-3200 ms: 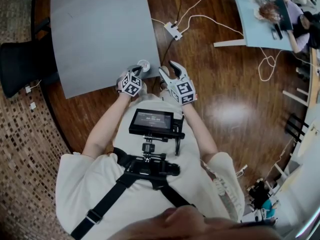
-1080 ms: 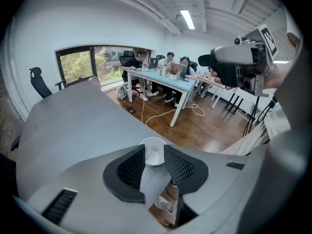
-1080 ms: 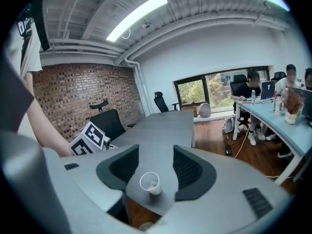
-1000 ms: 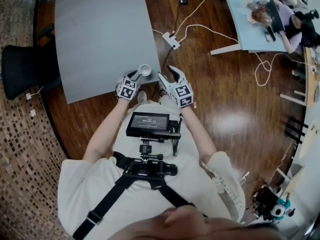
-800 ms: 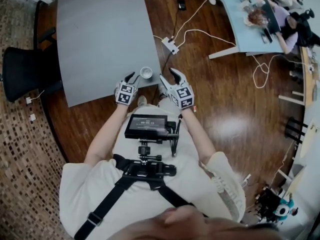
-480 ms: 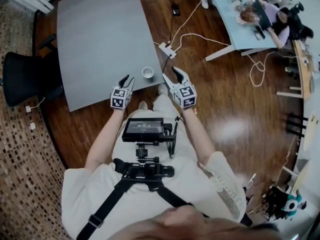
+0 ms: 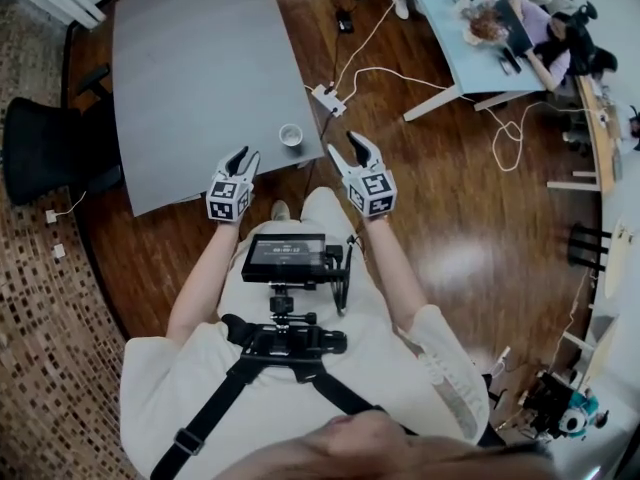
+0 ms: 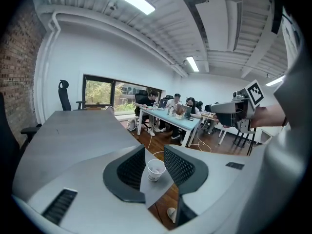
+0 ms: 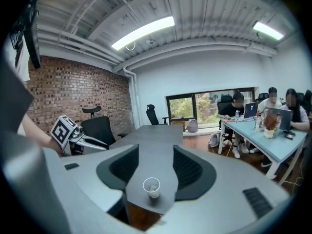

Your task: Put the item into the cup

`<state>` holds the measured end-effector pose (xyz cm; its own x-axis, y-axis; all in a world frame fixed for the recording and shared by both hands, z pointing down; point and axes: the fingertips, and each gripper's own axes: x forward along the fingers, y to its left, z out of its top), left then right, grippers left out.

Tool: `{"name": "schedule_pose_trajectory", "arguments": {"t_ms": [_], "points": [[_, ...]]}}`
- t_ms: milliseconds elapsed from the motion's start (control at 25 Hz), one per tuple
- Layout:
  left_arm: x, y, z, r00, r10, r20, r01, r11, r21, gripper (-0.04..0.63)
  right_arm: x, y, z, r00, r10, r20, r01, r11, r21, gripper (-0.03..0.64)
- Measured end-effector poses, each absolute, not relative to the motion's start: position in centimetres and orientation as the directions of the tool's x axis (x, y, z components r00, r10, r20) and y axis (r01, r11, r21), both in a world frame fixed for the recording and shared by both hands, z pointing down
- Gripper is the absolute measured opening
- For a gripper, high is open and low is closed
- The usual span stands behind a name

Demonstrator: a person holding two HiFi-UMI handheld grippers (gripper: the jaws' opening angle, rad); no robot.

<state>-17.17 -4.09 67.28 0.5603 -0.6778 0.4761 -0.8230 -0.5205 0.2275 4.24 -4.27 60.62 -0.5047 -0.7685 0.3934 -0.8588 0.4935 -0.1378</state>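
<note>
**A:** While both tools are held up short of the tabletop [image 7: 200, 68], how do they stand?

**B:** The left tool [image 8: 154, 150] is released. Its jaws are spread and grip nothing, and the cup [image 8: 156, 170] shows in the gap, well beyond the tips. The right tool [image 9: 156, 152] is the same, with its jaws apart and not closed on anything. It is pointed at that cup from the other side.

**A:** And the cup itself?

**B:** It is a small white cup, standing upright on the grey tabletop right at the corner nearest the person, close to the edge. Neither tool touches it. From the head view it sits ahead of and between the two tools, somewhat nearer the left one.

**A:** Is the item in it?

**B:** The right gripper view shows a small pale item [image 9: 152, 186] inside the cup, but it is too small to say what it is.

**A:** What is farther out?

**B:** A white power strip [image 7: 322, 99] and its cables lie on the wooden floor [image 7: 450, 198] just past that corner. A black chair [image 7: 50, 148] stands at the tabletop's left side. Well apart at the upper right, people sit at a pale blue desk [image 7: 455, 43].
</note>
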Motion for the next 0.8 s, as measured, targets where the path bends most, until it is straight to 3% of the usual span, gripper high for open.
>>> {"name": "schedule_pose_trajectory", "arguments": {"t_ms": [480,800], "points": [[-12.7,-0.7,64.8,0.494,-0.748,0.443,-0.869,-0.430,0.243,0.121,10.3,-1.6,59.4,-0.505,-0.804,0.313,-0.859,0.505,-0.089,0.235],[-10.7,3.5,64.1,0.416,-0.798,0.437,-0.908,-0.342,0.241,0.121,13.2,0.8,60.7,-0.547,-0.772,0.324,-0.831,0.546,-0.104,0.235]]}}
